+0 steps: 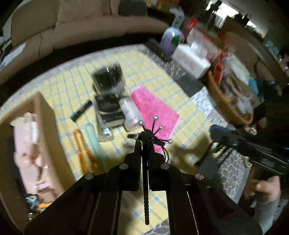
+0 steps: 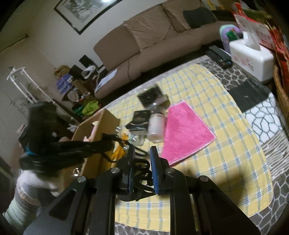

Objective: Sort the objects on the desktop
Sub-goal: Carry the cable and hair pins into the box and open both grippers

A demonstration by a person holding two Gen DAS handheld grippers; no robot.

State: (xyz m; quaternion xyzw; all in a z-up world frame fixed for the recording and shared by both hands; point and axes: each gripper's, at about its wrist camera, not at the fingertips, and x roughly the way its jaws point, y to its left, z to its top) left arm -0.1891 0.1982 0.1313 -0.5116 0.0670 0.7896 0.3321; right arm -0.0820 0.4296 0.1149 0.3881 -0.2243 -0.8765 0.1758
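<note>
Although several items already lie inside the open brown cardboard box (image 1: pixel 45 115), among them a pale pink soft object (image 1: pixel 27 144), the sorting appears well short of done. Left on the yellow-and-blue checked cloth (image 2: pixel 225 144) are a white cylindrical jar lying on its side (image 2: pixel 156 126), a black printed booklet or flat packet (image 2: pixel 140 119), a dark bristly block (image 1: pixel 108 76), an orange plastic utensil (image 1: pixel 83 150) beside a mint-green one (image 1: pixel 93 137), and a bright pink fluffy mat (image 1: pixel 153 110).

The left gripper (image 1: pixel 144 142) has its jaws fully together on a thin black stem topped with small silver balls (image 1: pixel 147 162), held clear above the cloth near the mat's corner. The right gripper (image 2: pixel 141 153) is clamped on a black tangle of plastic loops (image 2: pixel 139 173), its blue pads pressing it from both sides.

The cloth covers a low table with a grey hexagon-patterned surface (image 2: pixel 261 115). At the far edge stand a white tissue box (image 2: pixel 252 57), remote controls (image 2: pixel 219 56) and a woven wicker basket (image 1: pixel 225 101). A beige sofa (image 2: pixel 144 45) and a framed picture (image 2: pixel 81 10) lie behind. The left view is motion-blurred, so finer detail cannot be confirmed.
</note>
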